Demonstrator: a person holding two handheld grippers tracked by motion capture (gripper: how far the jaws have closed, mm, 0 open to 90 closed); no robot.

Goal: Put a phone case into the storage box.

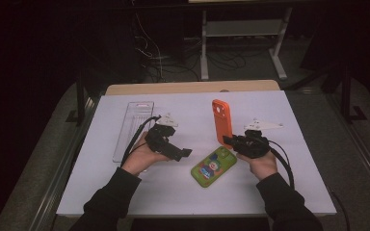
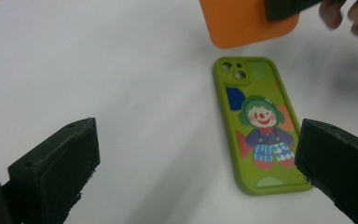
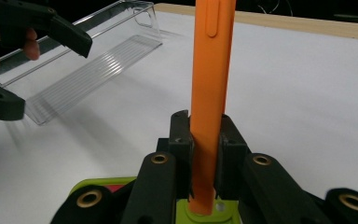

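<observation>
Clear plastic forms the one tray (image 1: 134, 126), a long ribbed trough lying lengthwise at the left of the white bench (image 1: 183, 192); the right gripper view shows it (image 3: 98, 60) empty. Just right of the tray, the left tool (image 1: 185, 153) is held low over the bench with its two black jaws spread and nothing between them; in the left gripper view the jaws stand wide to either side of the bench surface. Two phone cases are present. The green phone case (image 1: 214, 166), printed with a clown figure, lies flat near the middle of the bench, between the two hands; the left gripper view shows it (image 2: 257, 122) back side up, camera cut-outs at its far end. Right of it, the orange phone case (image 1: 221, 120) stands on edge above the bench, pinched near its lower end by the right tool (image 1: 229, 140). In the right gripper view the two jaws press on either side of the orange phone case (image 3: 212, 84), which rises upright between them, with the green phone case (image 3: 121, 184) directly beneath. Two dark sleeves enter from the near edge.
</observation>
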